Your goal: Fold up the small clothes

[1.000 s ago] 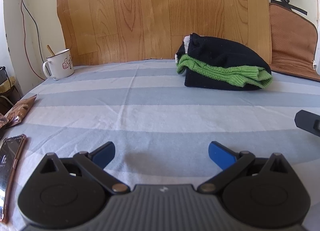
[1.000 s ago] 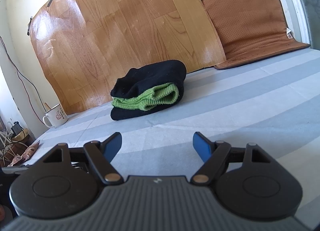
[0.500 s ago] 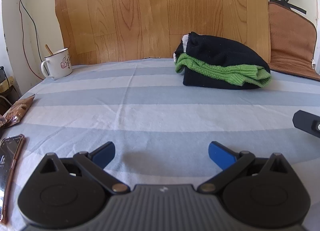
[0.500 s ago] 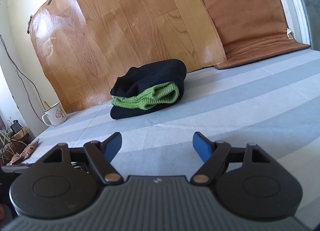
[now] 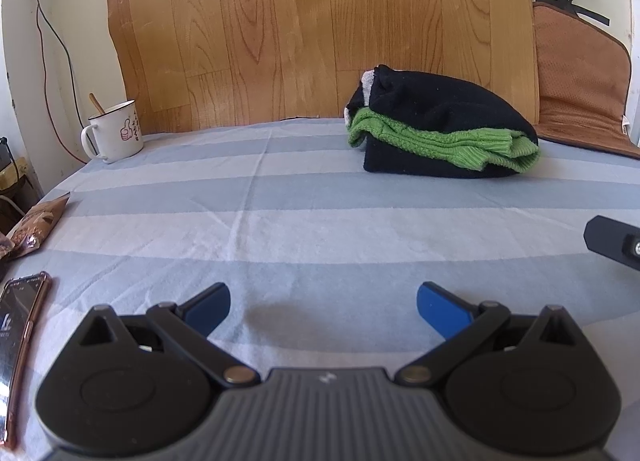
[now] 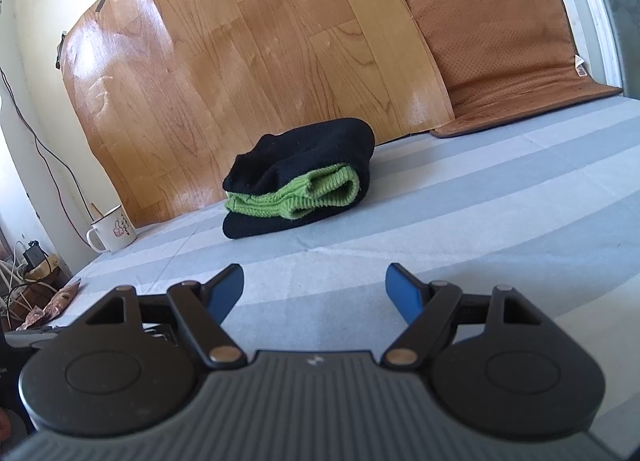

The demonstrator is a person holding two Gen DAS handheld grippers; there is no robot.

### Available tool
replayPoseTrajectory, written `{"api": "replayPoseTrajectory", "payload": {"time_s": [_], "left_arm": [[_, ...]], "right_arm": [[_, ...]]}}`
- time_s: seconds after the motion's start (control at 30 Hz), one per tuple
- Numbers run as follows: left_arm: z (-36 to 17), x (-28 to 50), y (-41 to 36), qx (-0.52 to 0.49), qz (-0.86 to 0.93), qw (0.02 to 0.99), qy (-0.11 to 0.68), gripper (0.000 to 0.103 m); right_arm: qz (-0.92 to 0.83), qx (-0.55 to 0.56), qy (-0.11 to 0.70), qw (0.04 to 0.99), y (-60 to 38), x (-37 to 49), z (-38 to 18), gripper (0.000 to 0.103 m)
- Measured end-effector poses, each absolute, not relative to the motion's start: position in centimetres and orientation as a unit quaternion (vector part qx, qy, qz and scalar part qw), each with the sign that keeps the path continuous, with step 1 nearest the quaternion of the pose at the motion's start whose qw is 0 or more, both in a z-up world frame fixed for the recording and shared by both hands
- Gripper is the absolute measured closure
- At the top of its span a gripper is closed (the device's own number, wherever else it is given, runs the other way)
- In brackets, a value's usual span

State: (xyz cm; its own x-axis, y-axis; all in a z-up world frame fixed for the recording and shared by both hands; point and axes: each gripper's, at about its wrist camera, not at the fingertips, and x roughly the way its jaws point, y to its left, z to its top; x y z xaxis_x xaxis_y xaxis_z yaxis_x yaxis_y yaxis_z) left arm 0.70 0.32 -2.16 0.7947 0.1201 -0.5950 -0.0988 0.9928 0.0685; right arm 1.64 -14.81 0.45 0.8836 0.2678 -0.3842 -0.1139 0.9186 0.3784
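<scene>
A striped blue bedsheet (image 5: 280,221) fills the view, unchanged over the last second. A folded stack of black and green knitwear (image 5: 436,137) rests near the wooden headboard (image 5: 320,29), well apart from both tongs. The left gripper (image 5: 323,307) and right gripper (image 6: 314,293) hover wide open, empty and motionless, so folding looks finished.

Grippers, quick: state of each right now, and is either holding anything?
Left gripper: open, holding nothing.
Right gripper: open, holding nothing.
</scene>
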Motion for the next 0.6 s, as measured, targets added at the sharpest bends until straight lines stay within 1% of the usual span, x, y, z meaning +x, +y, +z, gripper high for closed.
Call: {"api": "replayPoseTrajectory", "payload": {"time_s": [0.6], "left_arm": [[-2.26,0.87,0.31,0.016,0.065,0.946,0.317,0.000]], "right_arm": [[0.096,0.181,0.217,0.955,-15.06,1.45,0.57,0.023]]}}
